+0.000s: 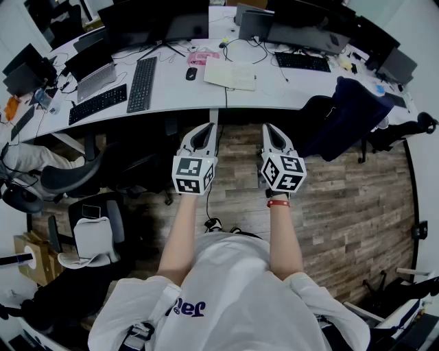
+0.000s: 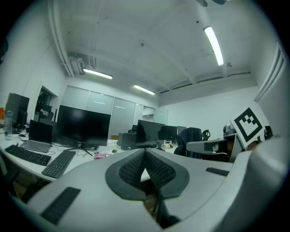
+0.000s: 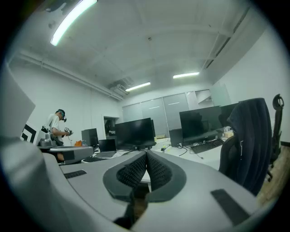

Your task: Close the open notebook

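Observation:
An open notebook (image 1: 231, 73) with pale pages lies flat on the white desk (image 1: 178, 89), just right of the desk's middle. My left gripper (image 1: 206, 128) is held level over the wooden floor, short of the desk's near edge, its jaws pressed together with nothing between them. My right gripper (image 1: 271, 130) hangs beside it at the same height, also shut and empty. Both point toward the desk. In the left gripper view the left gripper (image 2: 145, 153) shows its dark ribbed pads meeting. The right gripper (image 3: 147, 155) looks the same in the right gripper view.
Monitors (image 1: 164, 20), two keyboards (image 1: 143, 83), a mouse (image 1: 191, 73) and a pink object (image 1: 202, 57) crowd the desk. A chair draped with a dark jacket (image 1: 350, 113) stands right of me, black chairs (image 1: 75, 178) to my left. A person (image 3: 55, 127) stands far off.

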`<state>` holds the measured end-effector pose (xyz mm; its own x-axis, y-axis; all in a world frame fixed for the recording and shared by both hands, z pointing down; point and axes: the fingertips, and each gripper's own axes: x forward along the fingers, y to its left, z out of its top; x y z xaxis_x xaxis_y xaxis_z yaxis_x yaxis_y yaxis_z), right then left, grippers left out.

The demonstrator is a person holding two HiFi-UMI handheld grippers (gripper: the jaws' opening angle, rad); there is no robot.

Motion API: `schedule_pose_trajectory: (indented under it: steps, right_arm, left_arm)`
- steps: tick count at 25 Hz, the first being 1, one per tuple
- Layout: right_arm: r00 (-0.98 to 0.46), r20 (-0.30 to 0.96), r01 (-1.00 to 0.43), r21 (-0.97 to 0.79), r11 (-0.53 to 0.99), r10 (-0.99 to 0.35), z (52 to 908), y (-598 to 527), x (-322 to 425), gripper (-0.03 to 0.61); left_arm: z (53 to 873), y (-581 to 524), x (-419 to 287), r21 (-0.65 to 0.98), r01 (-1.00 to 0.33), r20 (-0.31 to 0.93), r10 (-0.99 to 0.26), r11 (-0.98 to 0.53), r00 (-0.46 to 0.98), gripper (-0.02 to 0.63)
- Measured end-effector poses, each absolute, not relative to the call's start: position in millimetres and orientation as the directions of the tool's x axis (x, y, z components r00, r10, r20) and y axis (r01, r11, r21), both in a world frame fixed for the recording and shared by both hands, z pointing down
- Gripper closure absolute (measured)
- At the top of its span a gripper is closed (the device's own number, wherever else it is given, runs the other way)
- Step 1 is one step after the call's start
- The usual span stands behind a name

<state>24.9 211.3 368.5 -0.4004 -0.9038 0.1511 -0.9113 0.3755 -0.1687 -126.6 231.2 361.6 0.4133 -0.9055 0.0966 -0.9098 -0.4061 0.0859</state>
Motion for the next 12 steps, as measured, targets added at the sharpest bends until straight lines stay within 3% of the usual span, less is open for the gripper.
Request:
schedule_pose_trajectory:
  steps: [12]
  right_arm:
    - [-0.411, 0.187, -0.905, -0.199, 0.376, -0.892, 396, 200, 11, 0.565]
  left_arm:
    - [389, 213, -130, 0.114, -0.899, 0.130, -0.891, -0.423, 0.436, 0.594]
